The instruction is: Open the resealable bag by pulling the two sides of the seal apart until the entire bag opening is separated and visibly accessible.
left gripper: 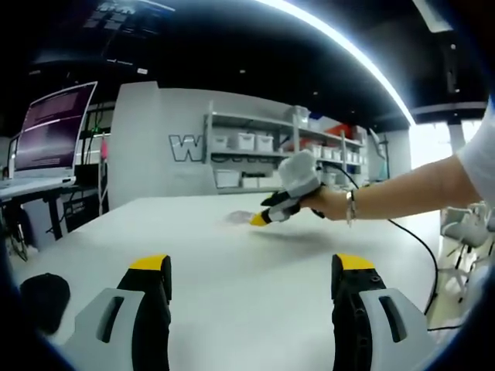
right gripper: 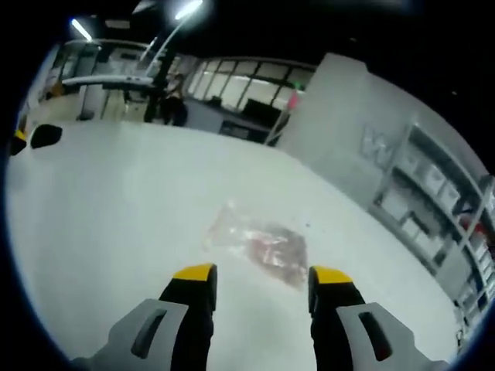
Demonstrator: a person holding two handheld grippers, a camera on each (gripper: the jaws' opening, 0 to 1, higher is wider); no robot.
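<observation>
A clear resealable bag (right gripper: 259,243) with reddish contents lies flat on the white table (right gripper: 116,232), just beyond my right gripper (right gripper: 263,274), whose jaws stand open and apart from it. In the left gripper view the bag (left gripper: 240,217) is a faint patch far across the table. There the right gripper (left gripper: 261,219) points down at it, held by a gloved hand (left gripper: 300,179). My left gripper (left gripper: 252,267) is open, low over the near table, with nothing between its jaws.
A small black object (left gripper: 42,297) lies on the table by the left gripper, also seen far left (right gripper: 46,135). A monitor (left gripper: 54,127) stands on a desk at the left. Shelves with bins (left gripper: 247,151) line the back wall. A cable (left gripper: 421,247) trails off the table's right edge.
</observation>
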